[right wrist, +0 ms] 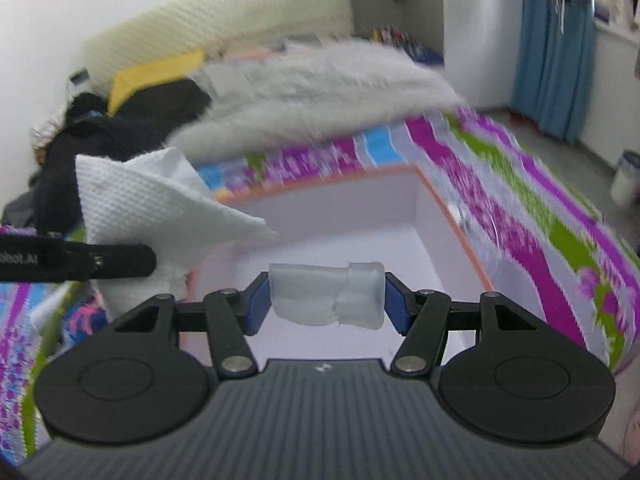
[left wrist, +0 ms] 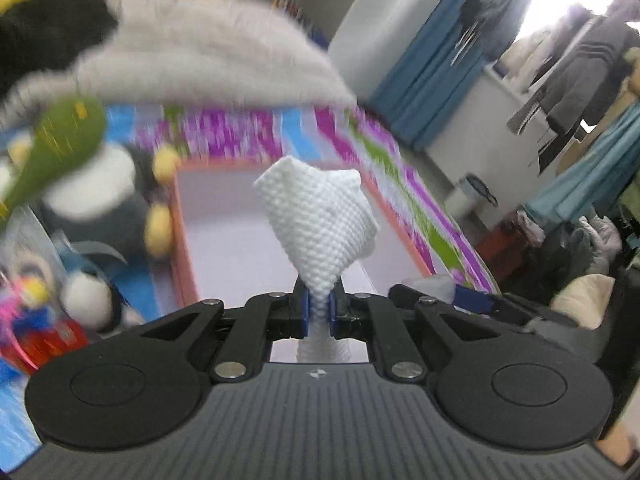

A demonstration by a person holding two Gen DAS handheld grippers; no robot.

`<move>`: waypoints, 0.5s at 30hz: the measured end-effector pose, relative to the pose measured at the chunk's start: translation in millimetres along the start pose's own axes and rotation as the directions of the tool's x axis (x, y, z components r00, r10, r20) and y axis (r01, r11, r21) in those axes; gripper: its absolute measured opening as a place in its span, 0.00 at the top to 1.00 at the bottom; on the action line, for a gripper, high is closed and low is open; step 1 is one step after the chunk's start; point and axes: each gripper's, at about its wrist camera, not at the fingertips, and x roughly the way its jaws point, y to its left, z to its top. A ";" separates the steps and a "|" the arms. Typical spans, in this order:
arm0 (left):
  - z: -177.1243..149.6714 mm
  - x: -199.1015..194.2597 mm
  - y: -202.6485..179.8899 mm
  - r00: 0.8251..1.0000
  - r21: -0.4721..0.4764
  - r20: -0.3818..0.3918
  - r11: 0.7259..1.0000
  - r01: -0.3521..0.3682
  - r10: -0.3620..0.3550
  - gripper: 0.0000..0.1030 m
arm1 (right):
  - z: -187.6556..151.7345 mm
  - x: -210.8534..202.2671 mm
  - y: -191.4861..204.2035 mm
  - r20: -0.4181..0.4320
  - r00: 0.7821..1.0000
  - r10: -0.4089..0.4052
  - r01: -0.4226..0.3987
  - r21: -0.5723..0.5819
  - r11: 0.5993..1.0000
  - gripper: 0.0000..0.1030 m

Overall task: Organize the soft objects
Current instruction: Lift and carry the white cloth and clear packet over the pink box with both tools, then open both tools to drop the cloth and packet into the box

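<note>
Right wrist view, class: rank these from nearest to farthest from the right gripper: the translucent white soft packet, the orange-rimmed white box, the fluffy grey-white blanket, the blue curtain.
1. Translucent white soft packet: between the right gripper's fingers.
2. Orange-rimmed white box: just beyond and below.
3. Fluffy grey-white blanket: on the bed behind the box.
4. Blue curtain: far right, at the wall.

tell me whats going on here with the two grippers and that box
A person is tidying soft things with two handheld grippers over a bed. The left gripper is shut on a white textured cloth. The right gripper is shut on a pale, squashy wad. Both are poised above an open orange-rimmed box on the colourful bedspread.
</note>
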 end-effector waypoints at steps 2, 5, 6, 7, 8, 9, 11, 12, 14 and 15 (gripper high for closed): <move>2.5 21.2 8.0 0.999 -0.026 -0.054 1.000 0.003 -0.004 0.89 | -6.3 21.0 -10.2 -0.060 0.998 -0.006 0.007 0.024 1.000 0.40; -5.1 45.9 10.4 0.994 0.005 -0.112 1.000 -0.009 0.010 0.89 | -20.3 44.0 -23.0 -0.133 0.991 -0.022 0.029 0.054 0.998 0.40; -6.0 53.5 10.3 0.991 0.022 -0.128 0.999 -0.025 0.028 0.89 | -25.1 49.5 -26.9 -0.152 0.988 -0.025 0.035 0.062 0.997 0.40; -8.3 60.8 12.0 0.989 0.029 -0.143 0.999 -0.039 0.043 0.89 | -29.9 51.9 -29.5 -0.165 0.986 -0.029 0.040 0.068 0.997 0.40; -9.1 66.2 14.6 0.986 0.022 -0.158 0.999 -0.046 0.049 0.89 | -32.9 55.6 -31.4 -0.176 0.984 -0.030 0.044 0.071 0.997 0.40; -9.6 70.8 18.5 0.985 0.015 -0.169 0.999 -0.043 0.045 0.89 | -36.8 56.7 -32.3 -0.183 0.983 -0.034 0.048 0.072 0.996 0.39; -13.3 73.7 21.5 0.983 0.012 -0.178 0.999 -0.051 0.053 0.89 | -40.9 58.9 -34.4 -0.190 0.981 -0.035 0.050 0.071 0.996 0.39; -14.0 75.9 22.8 0.981 0.012 -0.183 0.998 -0.056 0.057 0.89 | -42.5 59.3 -34.5 -0.192 0.981 -0.038 0.051 0.067 0.996 0.39; -16.0 77.2 24.1 0.979 0.010 -0.195 0.998 -0.060 0.061 0.88 | -42.3 62.6 -34.6 -0.199 0.979 -0.036 0.049 0.061 0.997 0.38; -15.6 78.2 23.9 0.978 0.011 -0.199 0.998 -0.066 0.067 0.86 | -41.7 61.9 -34.5 -0.200 0.979 -0.032 0.045 0.061 0.997 0.38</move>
